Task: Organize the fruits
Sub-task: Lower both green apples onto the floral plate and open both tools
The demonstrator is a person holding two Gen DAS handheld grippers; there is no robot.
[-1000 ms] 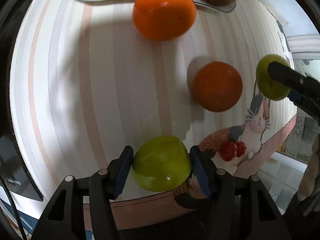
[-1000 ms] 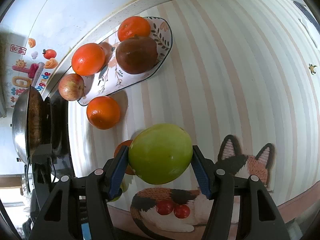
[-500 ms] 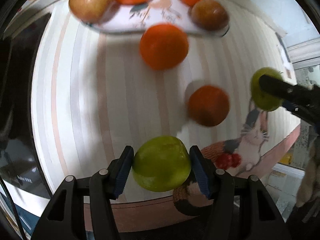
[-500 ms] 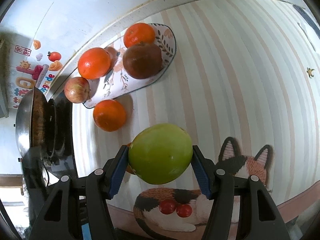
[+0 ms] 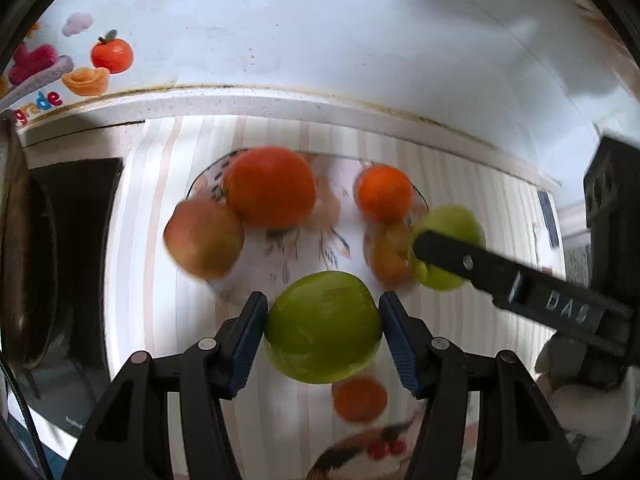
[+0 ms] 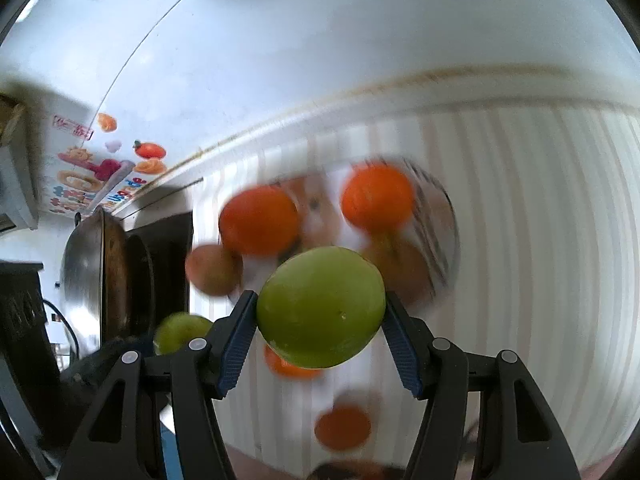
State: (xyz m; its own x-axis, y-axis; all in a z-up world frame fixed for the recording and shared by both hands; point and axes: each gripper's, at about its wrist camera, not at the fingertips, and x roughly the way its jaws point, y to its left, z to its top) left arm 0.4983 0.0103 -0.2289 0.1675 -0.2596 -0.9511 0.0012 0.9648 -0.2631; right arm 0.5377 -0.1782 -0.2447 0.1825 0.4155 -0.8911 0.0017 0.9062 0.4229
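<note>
Left gripper [image 5: 322,328] clamped on green apple [image 5: 323,327], held above striped cloth [image 5: 160,300] just short of patterned plate [image 5: 304,256]. My right gripper [image 6: 320,320] likewise grips second green apple [image 6: 321,306]. Both carried high, I judge, to clear oranges [image 5: 270,186] already plated.

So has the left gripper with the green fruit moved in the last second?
Yes. The left gripper, shut on its green fruit, has travelled toward the plate by the wall; the plate now sits just ahead.

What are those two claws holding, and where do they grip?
Each holds a green apple. The left gripper pinches its green apple at the sides; the right gripper likewise grips its own apple.
</note>
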